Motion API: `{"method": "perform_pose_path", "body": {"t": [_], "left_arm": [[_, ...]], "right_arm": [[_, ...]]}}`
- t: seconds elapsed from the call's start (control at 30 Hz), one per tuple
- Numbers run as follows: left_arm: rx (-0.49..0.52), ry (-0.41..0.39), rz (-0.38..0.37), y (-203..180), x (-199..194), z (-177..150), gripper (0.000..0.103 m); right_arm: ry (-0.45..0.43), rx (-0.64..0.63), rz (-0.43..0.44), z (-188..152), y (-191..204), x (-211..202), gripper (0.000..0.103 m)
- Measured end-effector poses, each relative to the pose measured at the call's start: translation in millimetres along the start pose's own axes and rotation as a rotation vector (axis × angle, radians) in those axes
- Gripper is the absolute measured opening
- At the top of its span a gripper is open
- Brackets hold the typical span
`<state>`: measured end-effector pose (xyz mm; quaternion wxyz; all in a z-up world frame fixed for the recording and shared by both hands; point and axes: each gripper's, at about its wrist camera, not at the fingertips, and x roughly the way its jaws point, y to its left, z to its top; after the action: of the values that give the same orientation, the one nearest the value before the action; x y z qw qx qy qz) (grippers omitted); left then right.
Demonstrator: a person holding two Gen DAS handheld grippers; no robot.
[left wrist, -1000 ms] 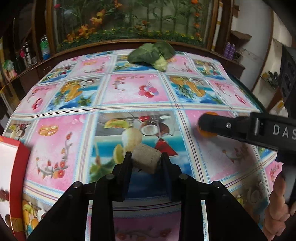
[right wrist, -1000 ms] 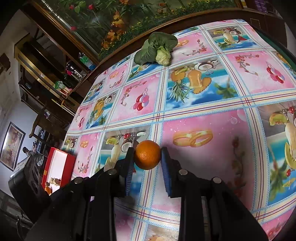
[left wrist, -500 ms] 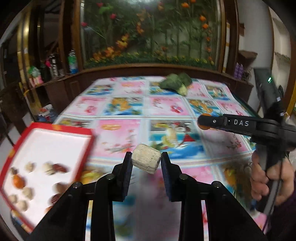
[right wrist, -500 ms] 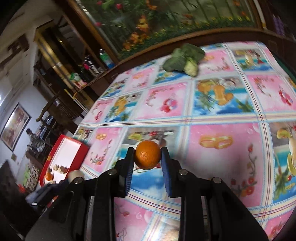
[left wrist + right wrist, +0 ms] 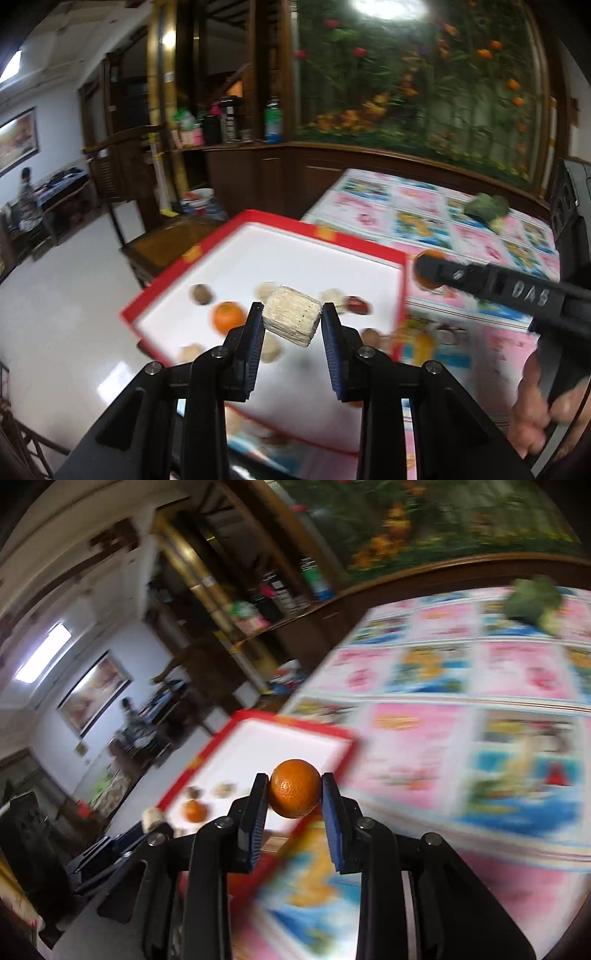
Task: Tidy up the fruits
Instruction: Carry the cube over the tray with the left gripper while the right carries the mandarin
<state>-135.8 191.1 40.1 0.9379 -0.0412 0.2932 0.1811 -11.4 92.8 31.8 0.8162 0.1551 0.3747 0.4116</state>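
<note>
- Between the blue pads of our left gripper (image 5: pixel 291 325) we hold a pale beige, ribbed block of fruit (image 5: pixel 292 320); both pads press on its sides, and it hangs above the white inside of the red-rimmed tray (image 5: pixel 295 247).
- Between the pads of our right gripper (image 5: pixel 294 794) we clamp a round orange mandarin (image 5: pixel 294 788); in the right wrist view it sits over the near corner of the same tray (image 5: pixel 295 723).
- Inside the tray lie another small orange fruit (image 5: pixel 228 316), a brown round fruit (image 5: pixel 201 294), a dark red one (image 5: pixel 357 305) and several pale pieces; most of them are blurred.
- Beside the tray is the table with a pink and blue fruit-print cloth (image 5: pixel 476 332); a green leafy vegetable (image 5: pixel 487 211) lies far on it.
- At the right edge of the left wrist view our hand (image 5: pixel 535 406) grips the right tool.
</note>
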Motion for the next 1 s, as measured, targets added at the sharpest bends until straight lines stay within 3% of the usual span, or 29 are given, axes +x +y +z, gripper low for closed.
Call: {"method": "perform_pose_path", "body": {"t": [0.27,0.63,1.0], "left_arm": [[-0.024,0.007,0.053,15.1,11.1,-4.8,0.03],[-0.026,0.034,0.072,19.4,20.7,-11.8,0.03],[-0.034,0.049,0.075,23.2,24.8,-13.5,0.03]], "right_arm": [[0.09,-0.074,0.033,-15.0,40.7,53.4,0.031],[0.165,-0.129,0.065,-30.1,35.6,69.6,0.031],[0.152,-0.138,0.064,-33.4,37.2,65.1,0.031]]}}
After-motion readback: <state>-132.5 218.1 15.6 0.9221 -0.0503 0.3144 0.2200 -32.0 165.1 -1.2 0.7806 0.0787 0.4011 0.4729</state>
